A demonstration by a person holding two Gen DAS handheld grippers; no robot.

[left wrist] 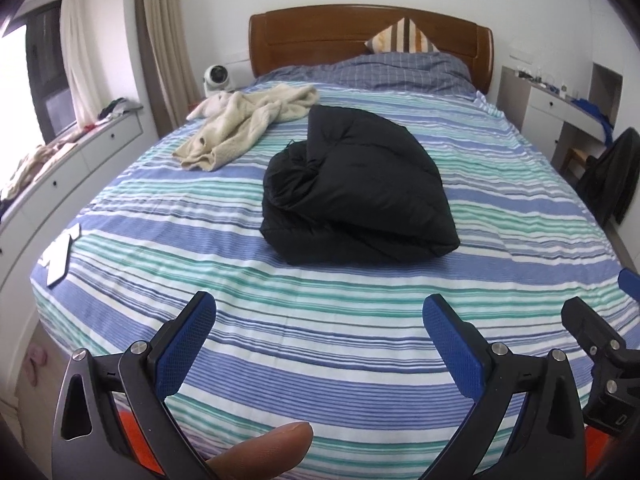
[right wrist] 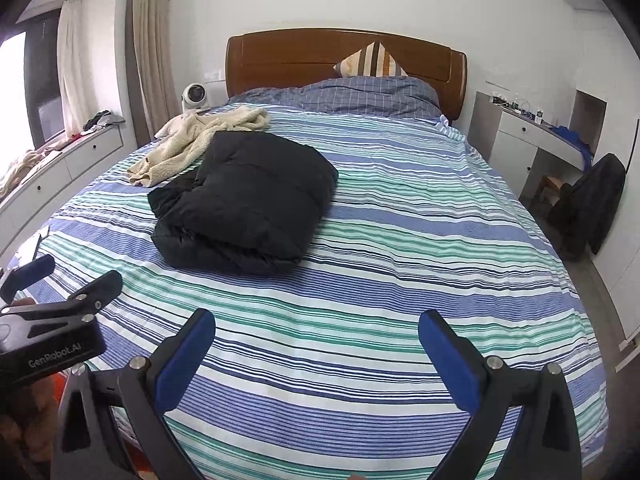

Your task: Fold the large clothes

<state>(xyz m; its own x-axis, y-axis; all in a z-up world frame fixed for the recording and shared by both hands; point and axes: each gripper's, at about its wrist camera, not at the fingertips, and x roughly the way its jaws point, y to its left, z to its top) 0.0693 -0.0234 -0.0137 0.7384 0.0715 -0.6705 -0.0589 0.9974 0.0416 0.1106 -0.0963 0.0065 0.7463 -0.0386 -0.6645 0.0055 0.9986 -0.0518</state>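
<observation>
A fingertip point(left wrist: 276, 446) of the person's hand sits at the bottom edge of the left wrist view, just behind the left tongs point(left wrist: 320, 320), whose blue pads stand spread wide with nothing between them. The right tongs point(right wrist: 316, 332) are equally wide apart and empty, hovering over the near end of the striped bed point(right wrist: 400, 280). Both are well apart from the clothes.

The black padded jacket point(left wrist: 356, 188) lies in the middle of the bed as a thick folded bundle, while the cream fleece garment point(left wrist: 244, 124) lies crumpled beyond it toward the headboard point(left wrist: 360, 36), its near edge just beside or touching the jacket (from the right wrist view the jacket hides where they meet).

By the look of it, the fleece is the piece left to fold. The main risk is the reach: either tongs must pass over or around the puffy jacket, and a brush against it could spring the slippery bundle open. Pinching the fleece where it meets the jacket could drag both together. The loose pile may also lead the tongs to catch several layers, or the sheet below, giving a lopsided fold.
</observation>
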